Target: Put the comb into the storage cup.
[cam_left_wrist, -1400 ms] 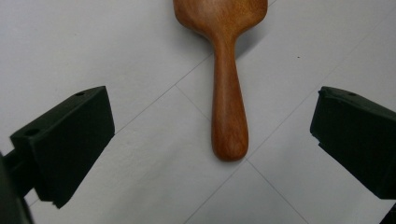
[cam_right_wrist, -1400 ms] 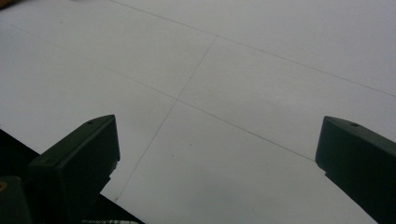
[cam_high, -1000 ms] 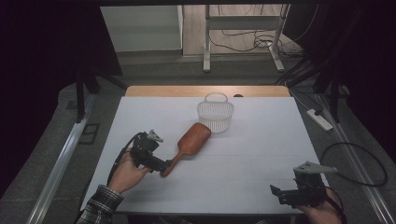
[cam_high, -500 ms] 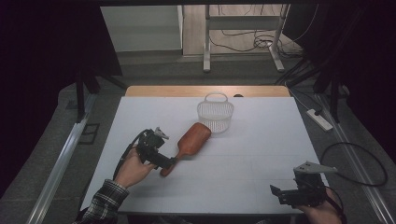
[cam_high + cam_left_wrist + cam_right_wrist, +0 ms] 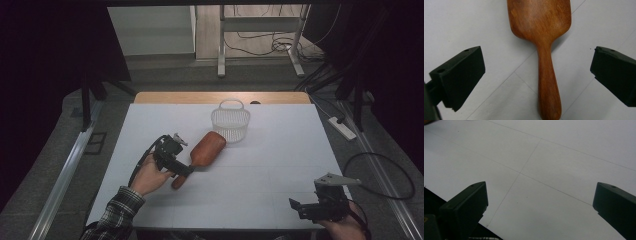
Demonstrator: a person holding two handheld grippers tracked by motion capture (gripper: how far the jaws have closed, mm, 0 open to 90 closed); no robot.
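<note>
From above, a wooden paddle brush (image 5: 205, 150) lies diagonally on the white table (image 5: 280, 170), head by a small basket (image 5: 230, 124); the left gripper (image 5: 182, 170) hovers spread over its handle. The left gripper view shows the handle centred between its jaws. The right gripper (image 5: 300, 207) rests open, well apart

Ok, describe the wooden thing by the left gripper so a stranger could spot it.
On the white table, just in front of the white mesh basket, lies a reddish-brown wooden paddle brush. Its handle runs between the open jaws of the left gripper. It is the one wooden object there.
</note>
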